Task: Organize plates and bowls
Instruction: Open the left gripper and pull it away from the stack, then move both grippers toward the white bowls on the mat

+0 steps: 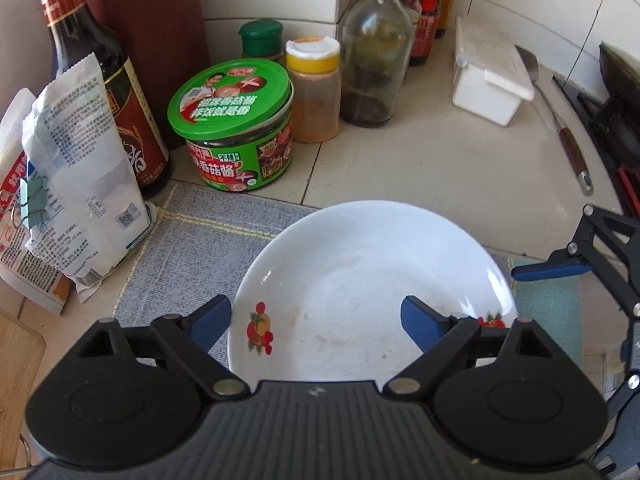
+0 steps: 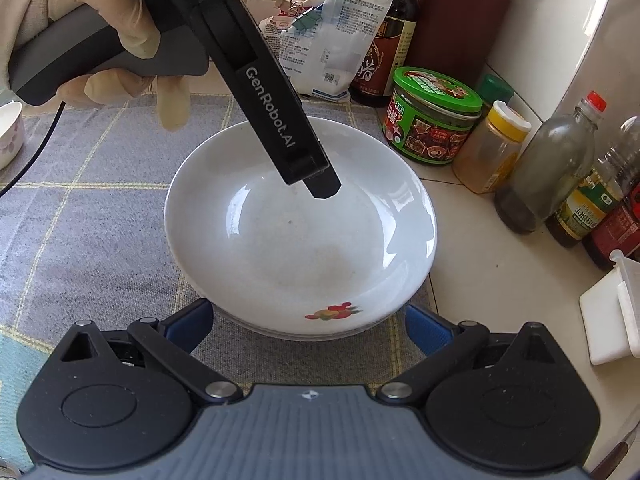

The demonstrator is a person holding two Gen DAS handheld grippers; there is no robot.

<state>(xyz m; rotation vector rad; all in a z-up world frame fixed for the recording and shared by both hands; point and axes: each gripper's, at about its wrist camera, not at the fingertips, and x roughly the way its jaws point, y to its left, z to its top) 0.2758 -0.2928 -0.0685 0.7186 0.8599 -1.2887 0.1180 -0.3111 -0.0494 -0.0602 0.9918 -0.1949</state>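
A white deep plate [image 1: 360, 280] with fruit prints rests on a grey checked cloth [image 1: 192, 240]. In the right wrist view the plate [image 2: 300, 232] sits on top of another plate whose rim shows beneath it. My left gripper [image 1: 316, 320] is open, its fingers straddling the plate's near left rim, one pad outside and one inside. My right gripper [image 2: 310, 324] is open, just short of the plate's near edge. The left gripper's body [image 2: 260, 80] hangs over the plate in the right wrist view.
A green-lidded jar [image 1: 232, 120], spice shaker [image 1: 314, 88], bottles [image 1: 376, 52] and a soy sauce bottle [image 1: 92, 72] stand behind the plate. Bags [image 1: 76, 184] lean at left. A white box [image 1: 488, 76] and spatula [image 1: 560, 120] lie right. A small bowl [image 2: 8, 132] sits far left.
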